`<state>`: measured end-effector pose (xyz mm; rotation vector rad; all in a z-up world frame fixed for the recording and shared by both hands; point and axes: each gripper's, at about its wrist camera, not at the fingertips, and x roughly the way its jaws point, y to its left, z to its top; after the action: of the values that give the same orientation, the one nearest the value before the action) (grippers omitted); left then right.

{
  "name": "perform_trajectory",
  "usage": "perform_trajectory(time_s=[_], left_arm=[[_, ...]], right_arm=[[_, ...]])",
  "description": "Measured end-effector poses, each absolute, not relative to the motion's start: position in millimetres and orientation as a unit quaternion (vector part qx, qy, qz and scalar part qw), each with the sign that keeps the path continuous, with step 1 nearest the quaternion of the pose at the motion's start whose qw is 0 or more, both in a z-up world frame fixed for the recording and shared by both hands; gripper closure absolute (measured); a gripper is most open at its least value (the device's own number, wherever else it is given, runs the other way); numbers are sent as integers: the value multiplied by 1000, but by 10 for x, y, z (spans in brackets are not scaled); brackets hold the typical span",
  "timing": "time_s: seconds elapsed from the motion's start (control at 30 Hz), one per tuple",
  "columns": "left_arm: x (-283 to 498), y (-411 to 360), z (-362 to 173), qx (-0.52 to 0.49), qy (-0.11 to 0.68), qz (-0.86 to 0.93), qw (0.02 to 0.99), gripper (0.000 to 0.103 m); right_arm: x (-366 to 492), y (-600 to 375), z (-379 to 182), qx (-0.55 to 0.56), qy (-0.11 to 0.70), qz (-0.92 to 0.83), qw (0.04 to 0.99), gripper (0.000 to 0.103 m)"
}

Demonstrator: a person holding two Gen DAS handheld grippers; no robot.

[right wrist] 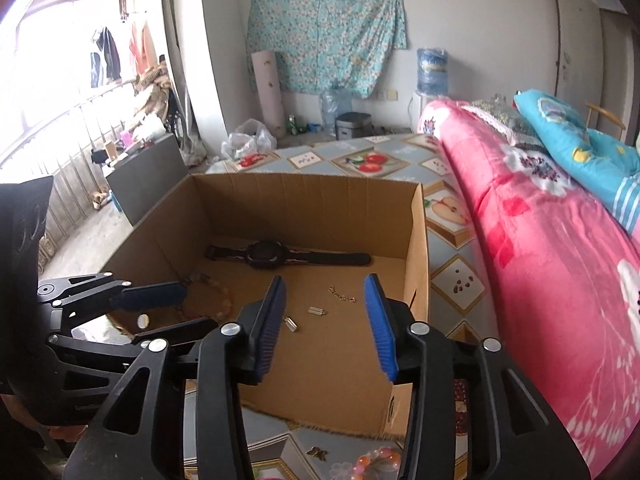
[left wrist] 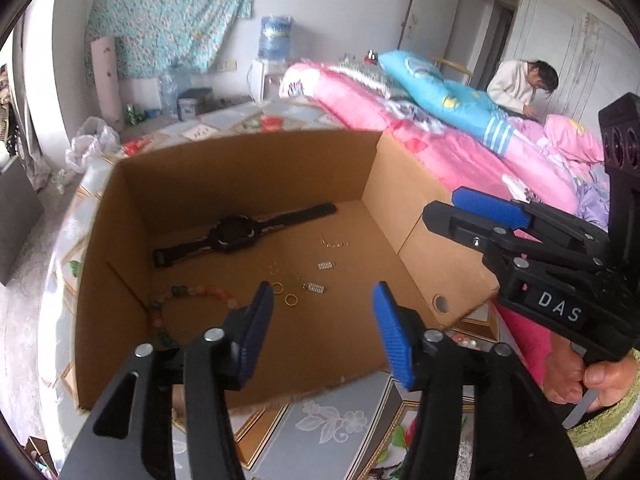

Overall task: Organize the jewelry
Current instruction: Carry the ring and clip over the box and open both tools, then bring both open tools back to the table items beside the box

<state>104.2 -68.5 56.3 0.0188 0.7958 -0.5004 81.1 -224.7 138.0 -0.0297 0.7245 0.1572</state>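
Now both left tongs (left wrist: 324, 312) and right tongs (right wrist: 326, 312) hang spread, empty, over the cardboard box (left wrist: 248, 168); watch (left wrist: 240, 232), bead bracelet (left wrist: 192, 296), rings (left wrist: 291, 300) lie inside. Between picks; next needs choosing a piece.

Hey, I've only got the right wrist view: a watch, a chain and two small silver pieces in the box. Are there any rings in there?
Observer: Yes. The left wrist view shows a gold ring and a second gold ring side by side on the floor of the cardboard box.
Operator: The bead bracelet is half hidden for me. How does it lie?
Observer: The bead bracelet arcs from beside the rings round along the box's left wall. Its near end passes behind the open left tongs.
Operator: Anyone else around?
Observer: A person in a white top bends over the far side of the bed.
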Motion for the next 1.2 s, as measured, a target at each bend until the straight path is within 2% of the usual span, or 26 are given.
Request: perform_trajectory(time_s=[0.27, 0.43, 0.53, 0.67, 0.8, 1.2], left_arm=[[637, -383, 746, -1, 332, -236, 913, 30], [399, -201, 773, 0, 313, -236, 920, 23], [281, -128, 746, -4, 312, -241, 919, 18], [171, -101, 609, -1, 332, -237, 913, 13], [141, -155, 384, 14, 361, -217, 907, 11], [404, -385, -355, 54, 489, -135, 860, 10]], right_arm=[[548, -2075, 1605, -20, 305, 109, 946, 41], [356, -2003, 1775, -37, 264, 122, 956, 20], [239, -2066, 1929, -50, 234, 105, 965, 12], [202, -2302, 2058, -51, 218, 66, 972, 11], [277, -2636, 1989, -30, 244, 31, 969, 11], [266, -2648, 1074, -3, 384, 10, 923, 12]])
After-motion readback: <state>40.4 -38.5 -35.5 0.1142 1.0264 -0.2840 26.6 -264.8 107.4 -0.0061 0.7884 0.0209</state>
